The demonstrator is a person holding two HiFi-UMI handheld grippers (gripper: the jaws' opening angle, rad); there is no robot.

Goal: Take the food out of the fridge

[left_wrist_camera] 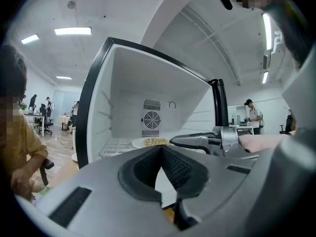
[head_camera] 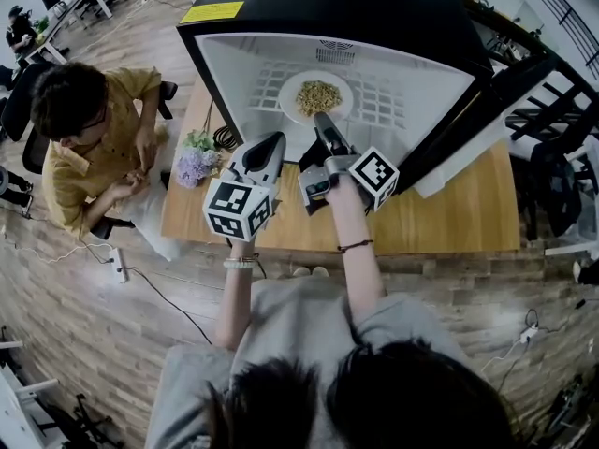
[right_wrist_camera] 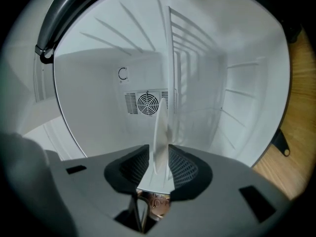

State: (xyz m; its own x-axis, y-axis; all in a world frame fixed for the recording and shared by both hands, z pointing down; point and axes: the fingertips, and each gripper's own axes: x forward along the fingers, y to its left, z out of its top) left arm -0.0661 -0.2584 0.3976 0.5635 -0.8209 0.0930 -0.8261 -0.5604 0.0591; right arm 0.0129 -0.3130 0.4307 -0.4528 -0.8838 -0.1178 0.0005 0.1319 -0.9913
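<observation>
The plate of food (head_camera: pixel 291 99) lies inside the open fridge (head_camera: pixel 234 64), its rim between your right gripper's (head_camera: pixel 322 122) wide, unclamped jaws, your left gripper (head_camera: pixel 272 145) closed and empty, so the lift out remains.

A wooden desk (head_camera: pixel 449 223) carries purple flowers (head_camera: pixel 195 162) at its nine o'clock end, with a coiled black cable (head_camera: pixel 225 138) just beside them at one o'clock. A person in a yellow shirt (head_camera: pixel 89 157) sits at the flowers' nine o'clock, and a white power strip (head_camera: pixel 118 266) lies on the floor at that person's six o'clock.
</observation>
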